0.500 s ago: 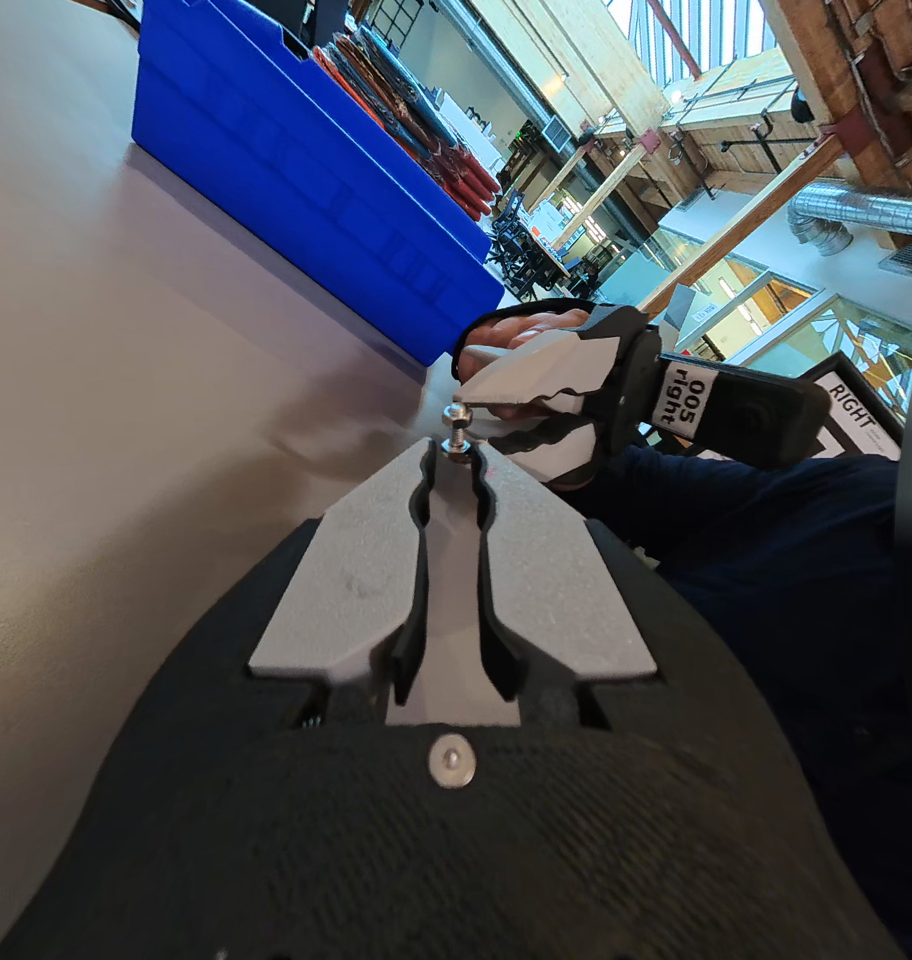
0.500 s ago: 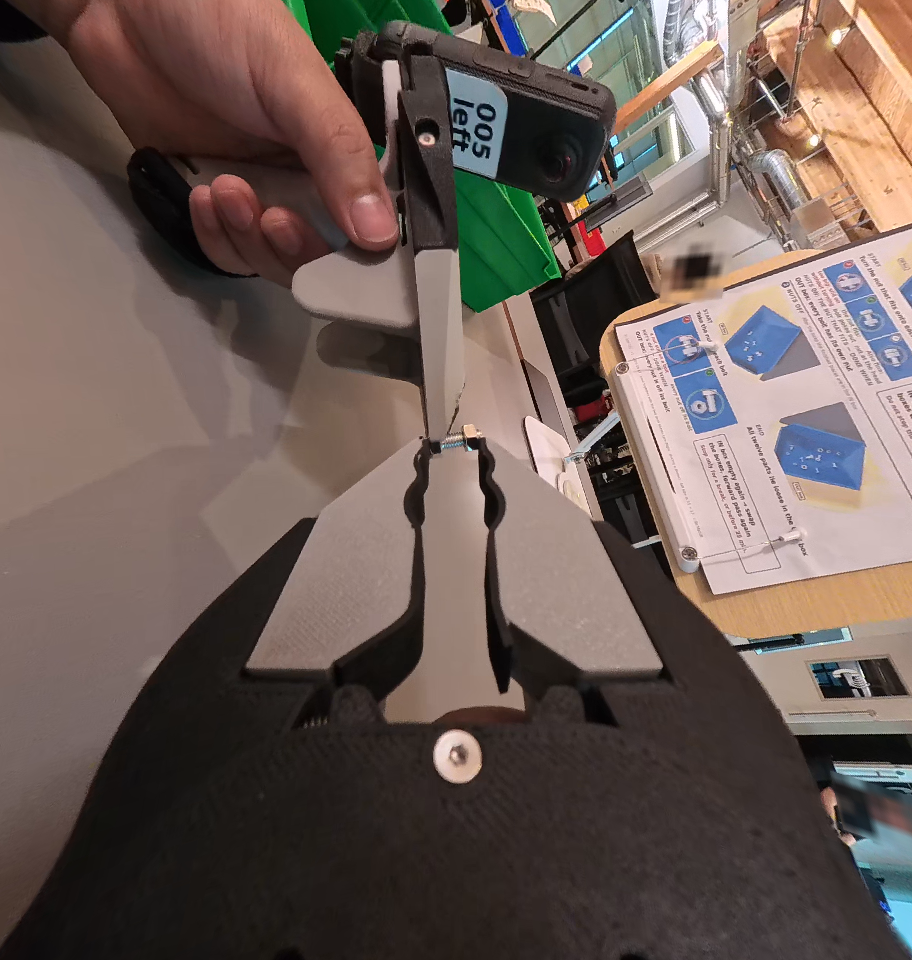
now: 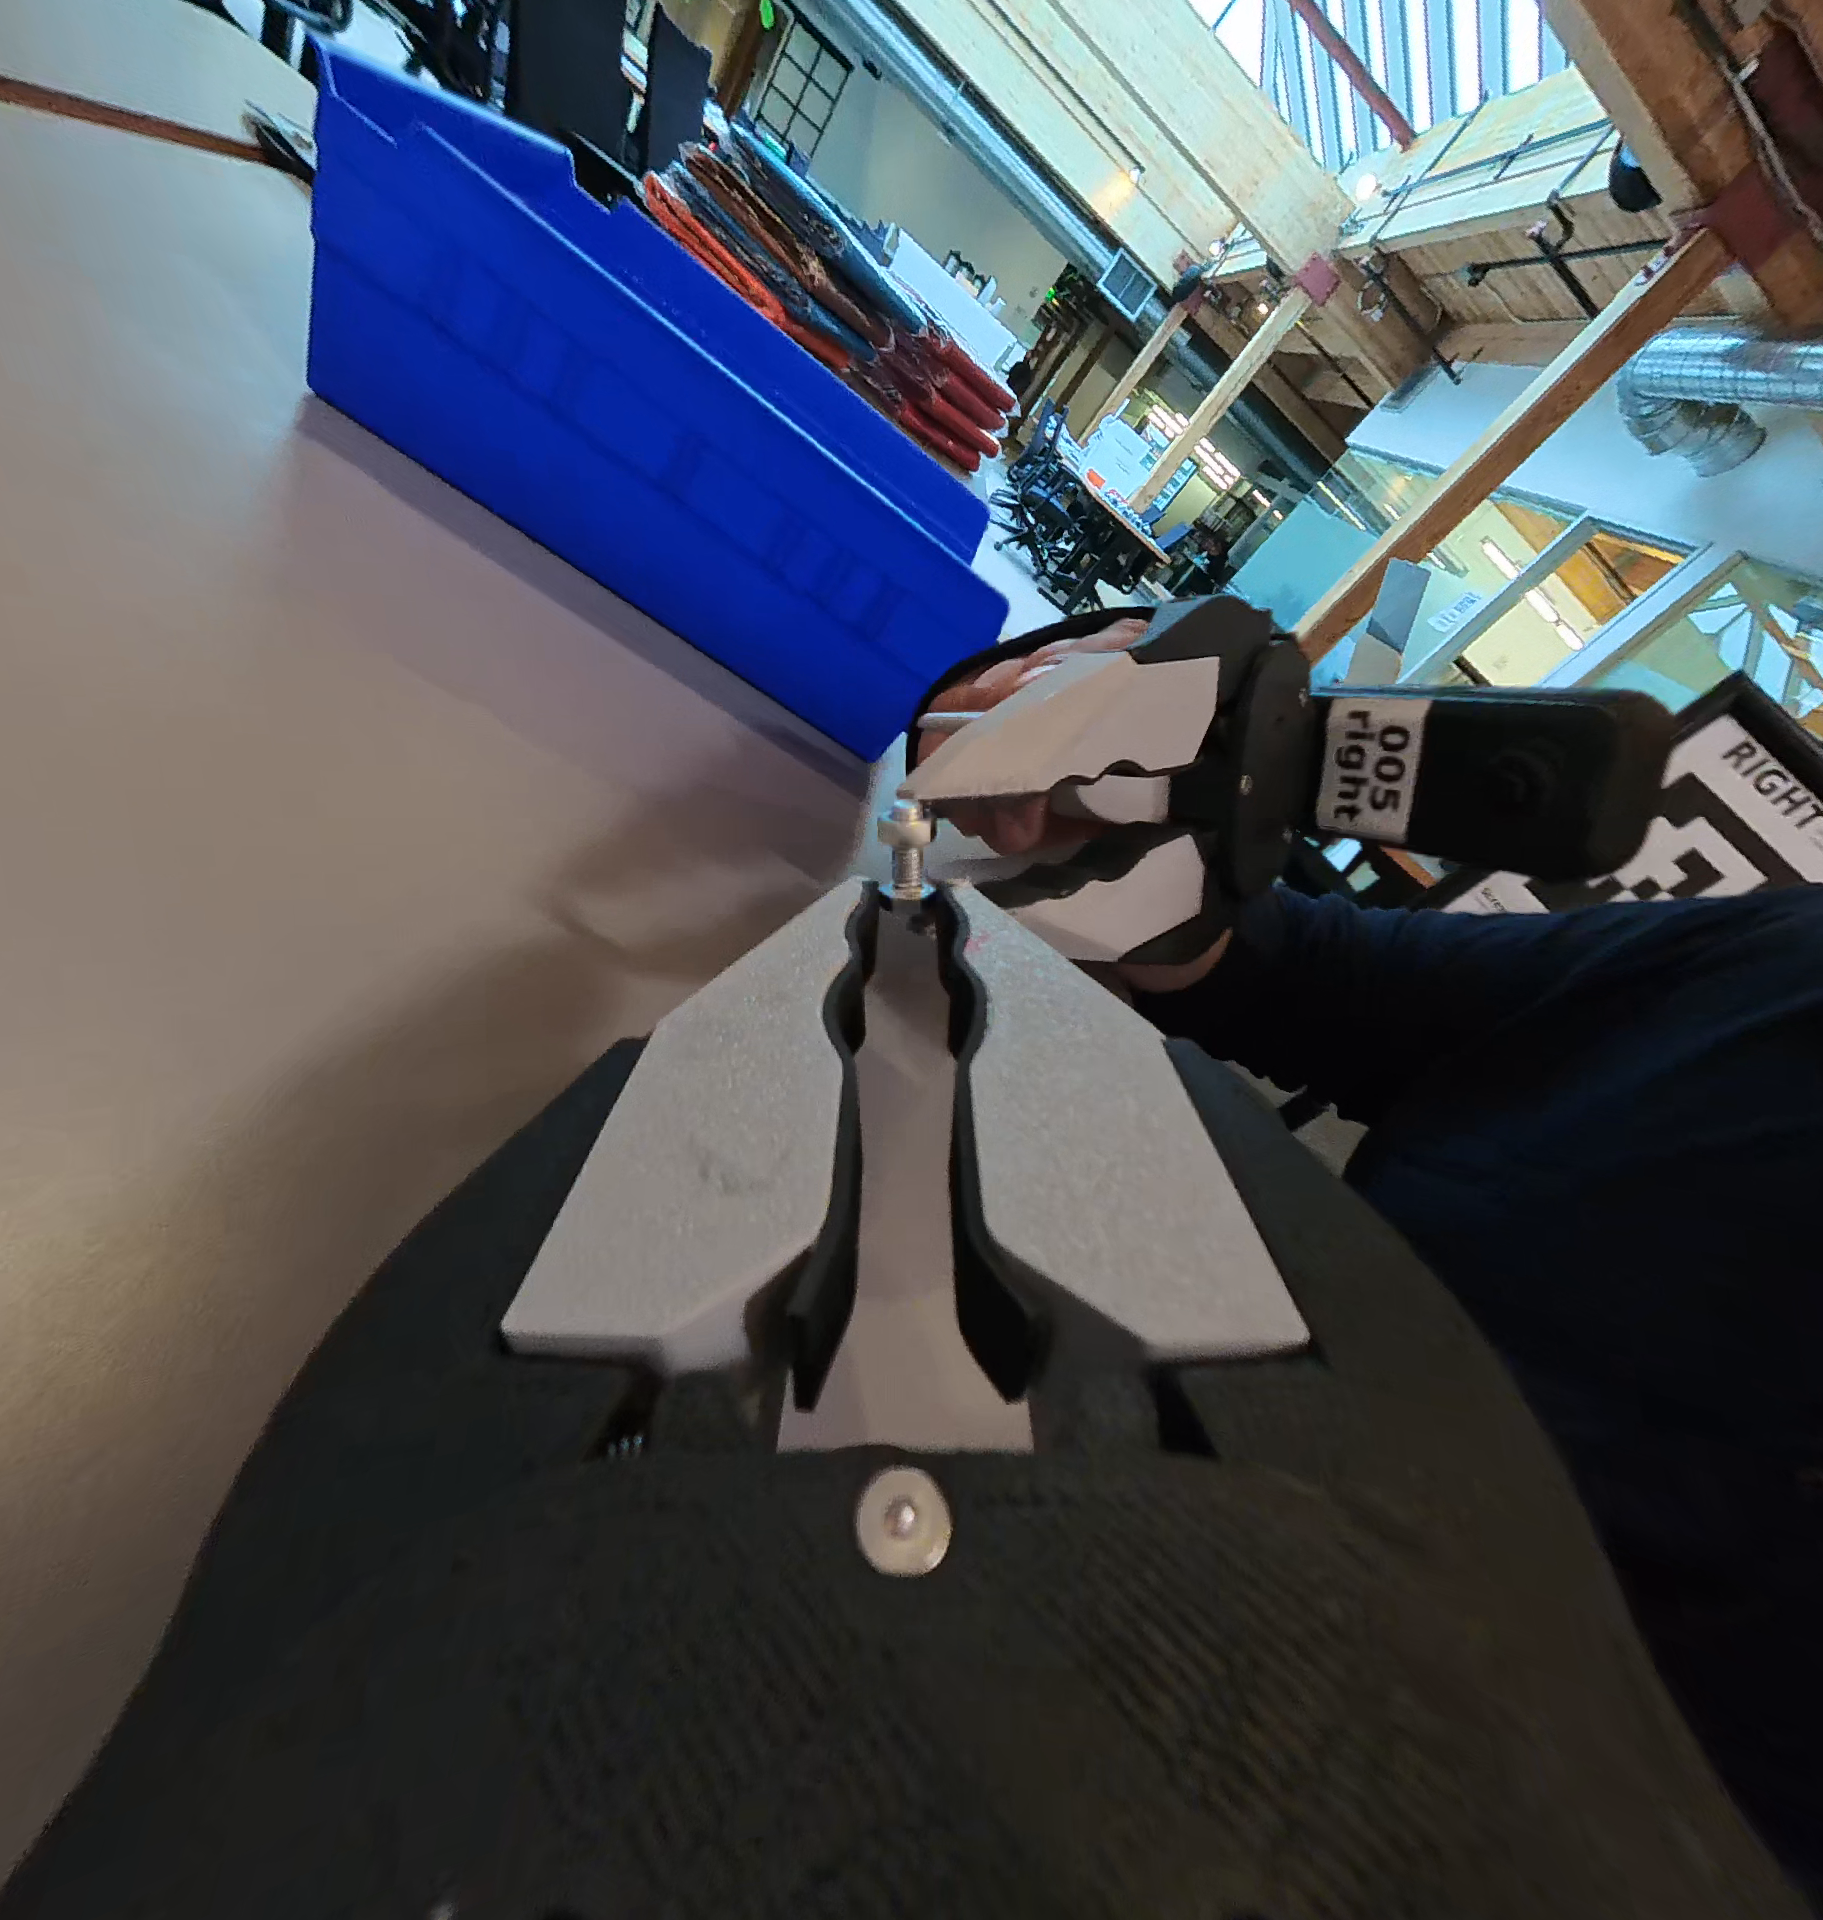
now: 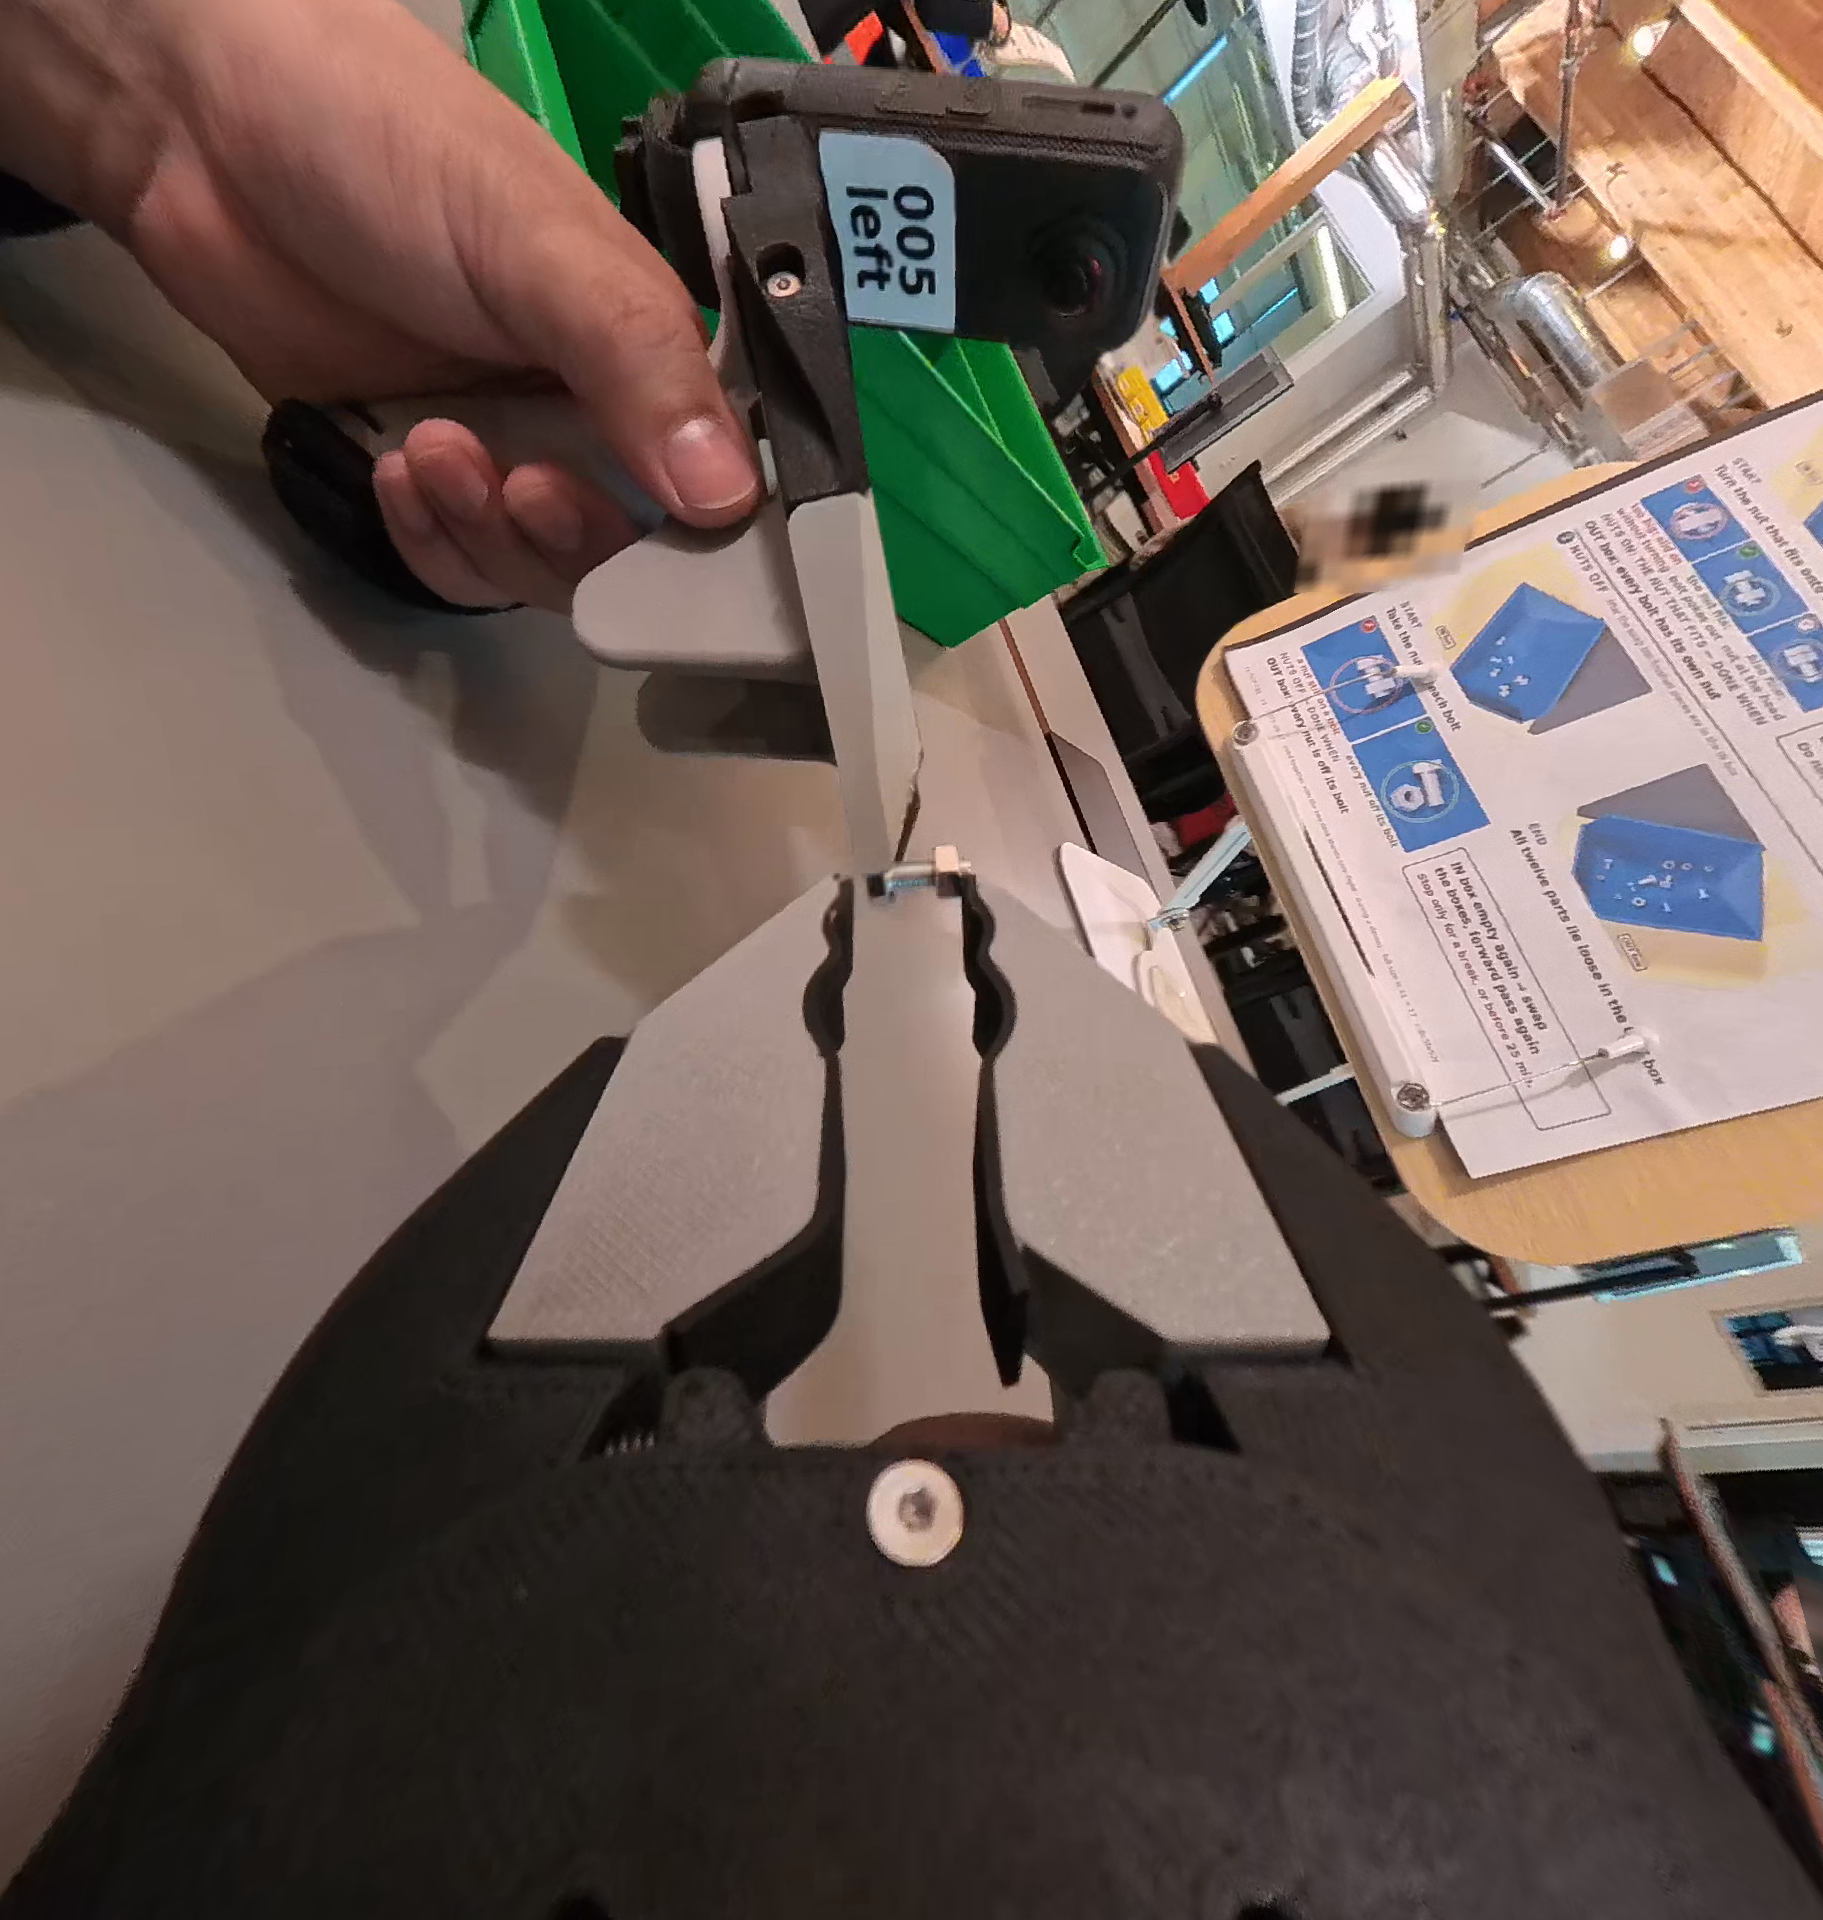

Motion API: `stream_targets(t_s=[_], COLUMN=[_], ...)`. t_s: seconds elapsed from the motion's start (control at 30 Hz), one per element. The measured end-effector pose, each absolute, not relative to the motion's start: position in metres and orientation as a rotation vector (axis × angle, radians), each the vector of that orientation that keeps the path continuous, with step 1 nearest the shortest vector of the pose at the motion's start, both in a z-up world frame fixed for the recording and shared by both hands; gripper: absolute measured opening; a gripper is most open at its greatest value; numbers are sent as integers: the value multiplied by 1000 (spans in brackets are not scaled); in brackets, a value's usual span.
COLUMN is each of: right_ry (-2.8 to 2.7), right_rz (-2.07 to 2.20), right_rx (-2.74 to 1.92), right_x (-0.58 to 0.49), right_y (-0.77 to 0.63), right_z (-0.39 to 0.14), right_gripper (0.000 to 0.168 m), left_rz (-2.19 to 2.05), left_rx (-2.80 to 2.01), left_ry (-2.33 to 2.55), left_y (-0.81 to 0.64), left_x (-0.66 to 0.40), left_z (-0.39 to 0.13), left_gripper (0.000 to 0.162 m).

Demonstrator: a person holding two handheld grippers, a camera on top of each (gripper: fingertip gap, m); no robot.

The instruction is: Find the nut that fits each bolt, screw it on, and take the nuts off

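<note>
Compared with half a second earlier, very little is changing: the two grippers are keeping the same crossed arrangement, and the small silver threaded bolt (image 3: 907, 858) is still sitting between them above the pale grey tabletop (image 3: 211, 831). In the left wrist view the silver hexagonal nut (image 3: 903, 827) now seems to be sitting slightly nearer the bolt's far end, though the difference is too small to be sure of.

The left gripper (image 3: 907, 902) is pinching the bolt at its head end, its grey fingers pressed close around it, with the shaft sticking up past the tips. The right gripper (image 4: 909, 889) is coming in from the side, and its fingertips are closing on the nut, which is threaded on the shaft. From the right wrist view the bolt (image 4: 912, 881) is lying crosswise at the tips, and the nut (image 4: 946, 864) is showing at its right end.

A person's hand (image 4: 450, 312) is gripping the left gripper's handle, thumb pressing on the grey trigger plate. A long blue plastic bin (image 3: 616, 416) is standing on the table beyond, and a green plastic bin (image 4: 938, 457) is standing behind the left gripper.
</note>
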State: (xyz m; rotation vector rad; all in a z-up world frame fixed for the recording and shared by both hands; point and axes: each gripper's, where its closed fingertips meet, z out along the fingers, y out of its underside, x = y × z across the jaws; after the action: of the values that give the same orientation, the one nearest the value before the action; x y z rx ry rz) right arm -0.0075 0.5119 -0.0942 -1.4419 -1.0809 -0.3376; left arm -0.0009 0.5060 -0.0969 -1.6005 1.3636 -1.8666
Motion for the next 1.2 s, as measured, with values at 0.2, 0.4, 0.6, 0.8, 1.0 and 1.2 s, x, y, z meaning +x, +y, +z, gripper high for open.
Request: stream_targets(t_s=[0.2, 0.4, 0.6, 0.8, 1.0, 1.2], right_ry=[-949, -782, -705, -689, -643, -666], right_rz=[36, 488, 714, 737, 713, 796], right_rx=[-1484, -1583, -1573, -1559, -1621, -1585], right_x=[-11, -18, -26, -21, -19, -21], right_y=[503, 502, 498, 497, 507, 498], right_z=[-77, -73, -66, -60, -70, -62], right_gripper=[22, 34, 40, 31, 44, 25], left_rz=[-1877, -1823, -1787, -1783, -1778, -1643], left_rx=[-1537, -1441, -1407, -1435, -1422, -1508], left_ry=[1316, 1369, 1396, 1296, 1381, 1329], left_y=[512, 503, 499, 517, 502, 524], left_x=[-5, -7, -6, -10, -5, -4], left_z=[-84, -76, -75, -70, -76, -87], left_gripper=[9, 8, 9, 9, 9, 9])
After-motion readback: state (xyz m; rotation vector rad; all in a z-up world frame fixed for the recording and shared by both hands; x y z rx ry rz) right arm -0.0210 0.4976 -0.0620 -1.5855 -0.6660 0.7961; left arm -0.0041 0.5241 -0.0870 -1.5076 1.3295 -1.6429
